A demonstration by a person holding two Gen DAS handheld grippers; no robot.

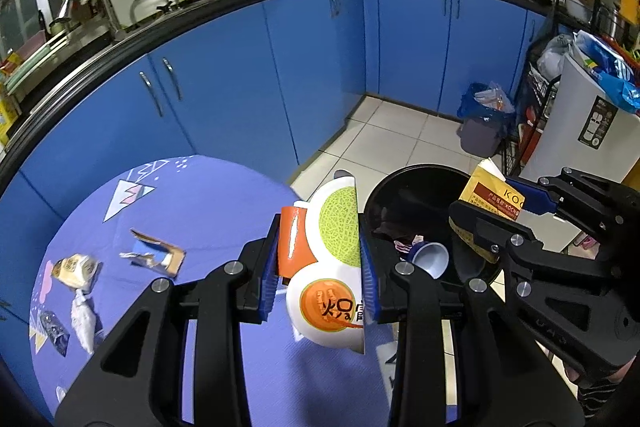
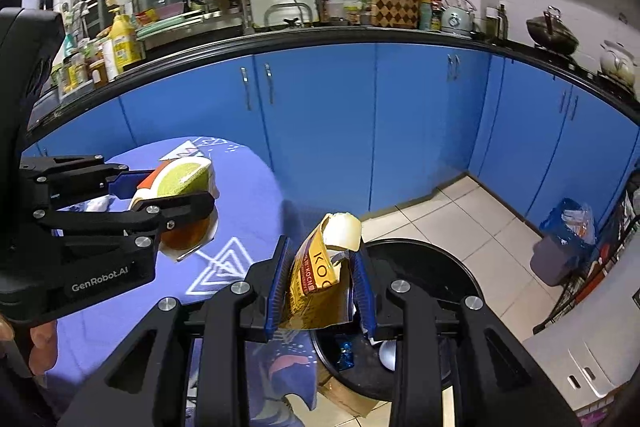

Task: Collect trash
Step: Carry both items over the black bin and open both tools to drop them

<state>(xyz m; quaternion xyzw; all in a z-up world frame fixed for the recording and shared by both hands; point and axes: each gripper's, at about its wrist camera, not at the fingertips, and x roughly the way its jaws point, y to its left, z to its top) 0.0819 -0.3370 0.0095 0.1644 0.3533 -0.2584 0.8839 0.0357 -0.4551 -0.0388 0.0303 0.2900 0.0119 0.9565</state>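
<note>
My left gripper [image 1: 320, 231] is shut on a white and orange melon carton [image 1: 332, 267], held over the table edge beside a black bin [image 1: 416, 187]. My right gripper [image 2: 322, 255] is shut on a crumpled yellow packet [image 2: 312, 279] above the black bin [image 2: 436, 263]. In the left wrist view the right gripper [image 1: 486, 201] holds the yellow packet [image 1: 486, 193] over the bin's far rim. A blue cup [image 1: 432, 259] lies inside. On the purple tablecloth [image 1: 208, 211] lie a torn carton [image 1: 158, 255], a tan wrapper [image 1: 76, 269], a white wrapper [image 1: 84, 319] and a dark wrapper [image 1: 52, 331].
Blue cabinets [image 1: 312, 75] curve behind the table and bin. A grey bin with a blue liner [image 1: 482, 125] stands in the far corner of the tiled floor. A white appliance [image 1: 588, 135] and a black rack [image 1: 532, 99] stand at the right. A hand [image 2: 40, 343] holds the left gripper.
</note>
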